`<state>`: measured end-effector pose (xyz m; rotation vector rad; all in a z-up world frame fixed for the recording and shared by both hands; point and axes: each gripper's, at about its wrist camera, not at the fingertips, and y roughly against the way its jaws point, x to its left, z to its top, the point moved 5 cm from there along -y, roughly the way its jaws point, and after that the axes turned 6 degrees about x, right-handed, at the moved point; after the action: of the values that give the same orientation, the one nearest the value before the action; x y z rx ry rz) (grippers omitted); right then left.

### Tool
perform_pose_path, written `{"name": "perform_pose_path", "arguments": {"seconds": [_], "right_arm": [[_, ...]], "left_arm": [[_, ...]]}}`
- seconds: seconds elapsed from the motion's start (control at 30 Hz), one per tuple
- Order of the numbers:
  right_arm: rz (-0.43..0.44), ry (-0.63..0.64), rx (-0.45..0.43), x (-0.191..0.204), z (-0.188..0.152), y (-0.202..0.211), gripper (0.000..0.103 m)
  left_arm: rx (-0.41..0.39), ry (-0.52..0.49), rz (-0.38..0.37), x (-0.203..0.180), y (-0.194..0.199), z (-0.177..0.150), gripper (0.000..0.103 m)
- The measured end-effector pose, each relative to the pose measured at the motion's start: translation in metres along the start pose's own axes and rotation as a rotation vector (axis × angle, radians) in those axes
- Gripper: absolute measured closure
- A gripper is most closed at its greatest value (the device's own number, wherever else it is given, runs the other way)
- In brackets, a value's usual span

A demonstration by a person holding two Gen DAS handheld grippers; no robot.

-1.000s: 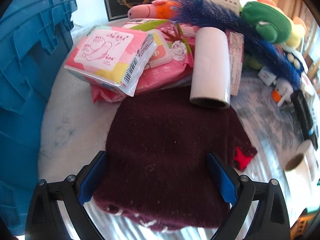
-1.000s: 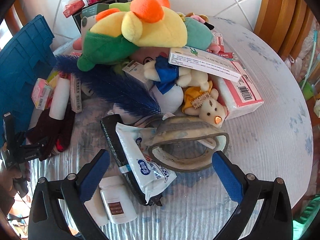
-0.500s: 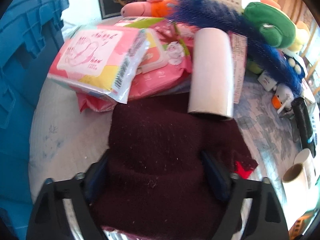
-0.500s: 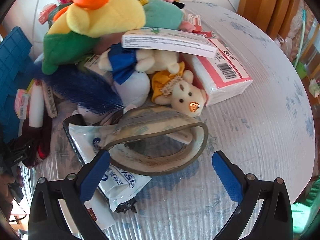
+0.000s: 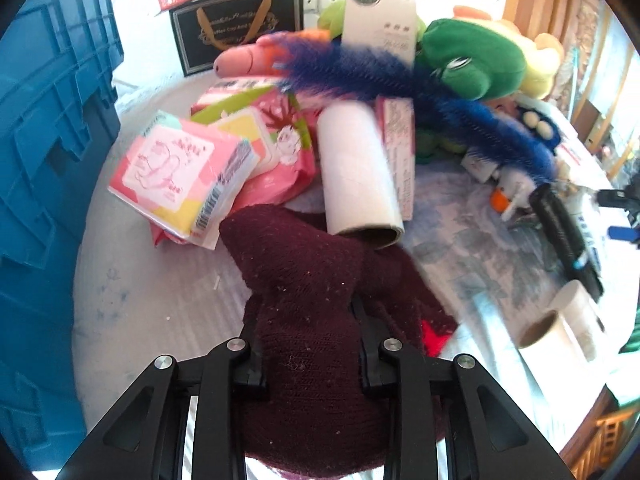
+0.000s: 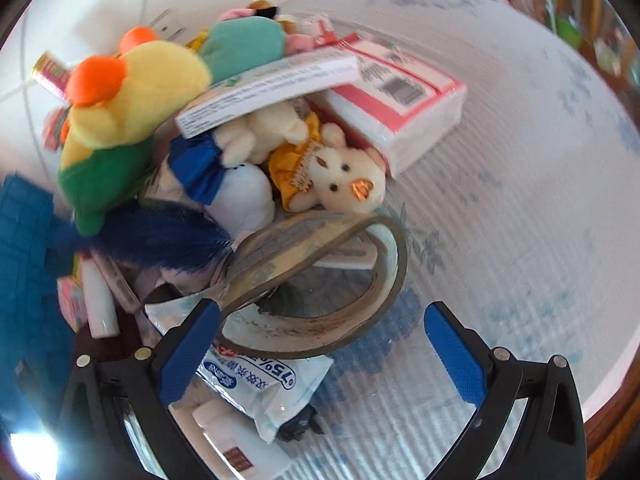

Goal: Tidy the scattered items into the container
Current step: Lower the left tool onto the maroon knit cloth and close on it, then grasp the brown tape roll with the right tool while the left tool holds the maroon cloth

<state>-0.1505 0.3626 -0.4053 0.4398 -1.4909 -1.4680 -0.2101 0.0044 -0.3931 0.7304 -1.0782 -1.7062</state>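
Your left gripper [image 5: 308, 344] has the dark maroon knitted cloth [image 5: 316, 280] between its jaws, and they are closing on it; the wool already bunches into a ridge between the pads, so you are pinching it near the middle. The cloth lies on the white ribbed tablecloth [image 5: 152, 296] at six o'clock in the left wrist view, with its far edge tucked under the mouth of the white paper roll on a cardboard core [image 5: 356, 172] at twelve o'clock from the grip. The blue ribbed plastic crate [image 5: 44, 128], your container, stands at nine o'clock.

Expect the cloth to be light, soft and limp. It will not slip much, since knit grips the pads well, but it will hang and drag on both sides of a middle pinch. The trailing end may tug the roll or catch the pink plastic-wrapped pad packet [image 5: 180, 172] at eleven o'clock, so lift it clear before you swing toward the crate.

Your right gripper [image 6: 324, 344] stands spread wide and holds nothing. Its left pad is right by the rim of the worn brown ring of wide packing tape [image 6: 320, 280], which leans on the white wipes pouch with blue print [image 6: 264, 388] at seven o'clock. The ring looks stiff and light; pinching across its band suits it better than spanning the whole hoop.
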Motion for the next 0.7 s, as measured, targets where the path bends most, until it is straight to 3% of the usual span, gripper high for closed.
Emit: {"name": "perform_pose_path", "arguments": {"seconds": [0.27, 0.47, 0.7], "right_arm": [[0.083, -0.122, -0.005, 0.003, 0.013, -0.024, 0.0], [0.032, -0.11, 0.02, 0.007, 0.022, -0.045, 0.0], [-0.056, -0.024, -0.004, 0.015, 0.019, -0.036, 0.008]], "left_arm": [[-0.046, -0.024, -0.011, 0.007, 0.02, 0.004, 0.074], [-0.063, -0.014, -0.005, 0.009, 0.033, 0.001, 0.074], [-0.086, -0.005, -0.018, 0.014, 0.045, 0.003, 0.074]]}}
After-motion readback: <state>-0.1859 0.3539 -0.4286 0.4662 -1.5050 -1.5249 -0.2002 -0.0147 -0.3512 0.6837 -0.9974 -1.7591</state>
